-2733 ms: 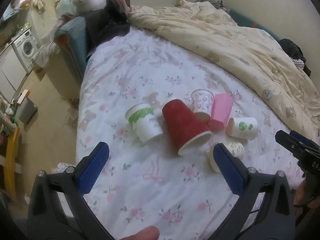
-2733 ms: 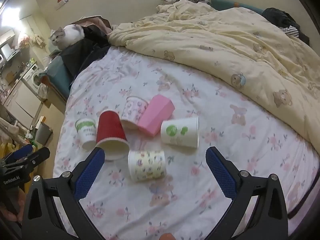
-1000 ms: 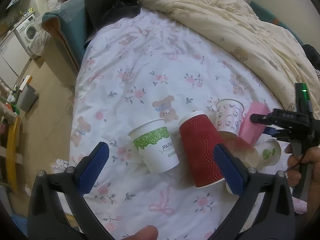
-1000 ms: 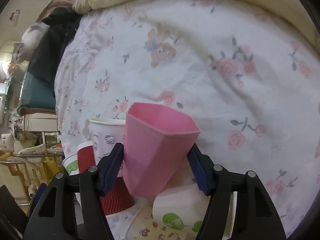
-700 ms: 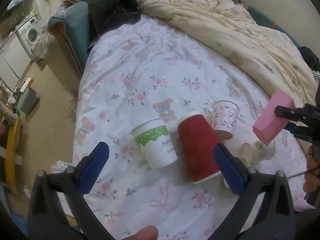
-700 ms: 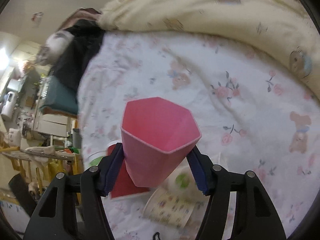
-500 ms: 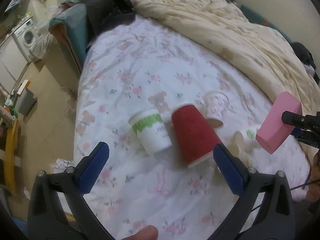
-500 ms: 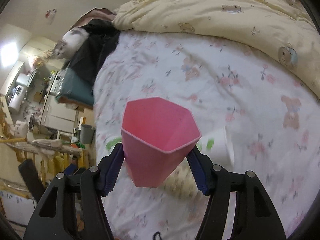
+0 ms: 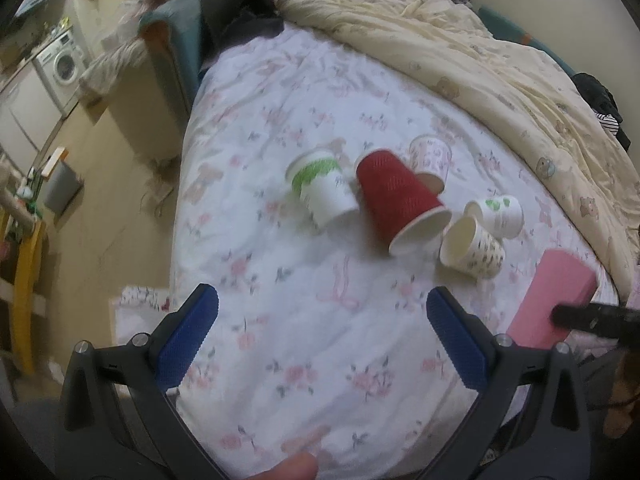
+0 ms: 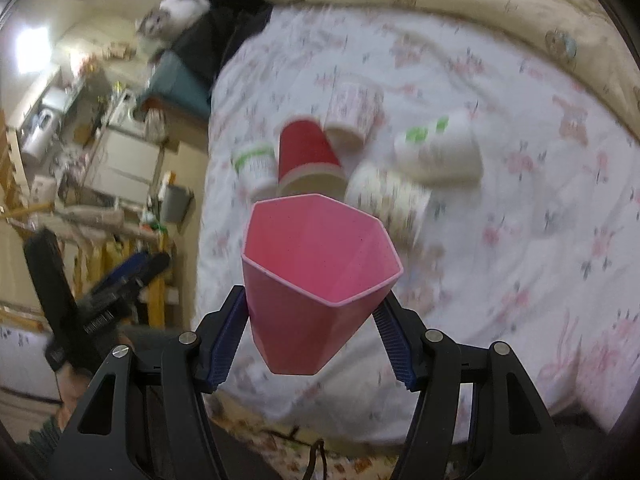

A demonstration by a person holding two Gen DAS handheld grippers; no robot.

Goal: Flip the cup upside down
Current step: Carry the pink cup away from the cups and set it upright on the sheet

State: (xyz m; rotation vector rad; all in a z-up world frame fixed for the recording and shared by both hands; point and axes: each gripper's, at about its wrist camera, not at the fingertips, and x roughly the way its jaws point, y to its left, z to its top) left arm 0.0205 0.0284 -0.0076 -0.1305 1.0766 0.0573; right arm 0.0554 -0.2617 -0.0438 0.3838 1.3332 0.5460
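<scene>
Pink cup (image 10: 316, 288) clamped in the right gripper (image 10: 312, 340), low centre of the right wrist frame.

Its open mouth faces away from the camera, above the floral bedsheet (image 10: 520, 220). Beyond it lie a red cup (image 9: 396, 204) and four paper cups. The left gripper (image 9: 320, 336) is spread wide, holding nothing.

Floral-sheeted bed (image 9: 280, 280) carries five tipped cups (image 9: 400, 204) and a quilt (image 9: 480, 72).

Left gripper (image 9: 322, 332): I hold its blue-padded jaws spread wide, nothing between them.
Right gripper (image 10: 314, 334): I have its blue pads clamped on both sides of the faceted pink plastic cup (image 10: 316, 276), raised off the bed.
</scene>
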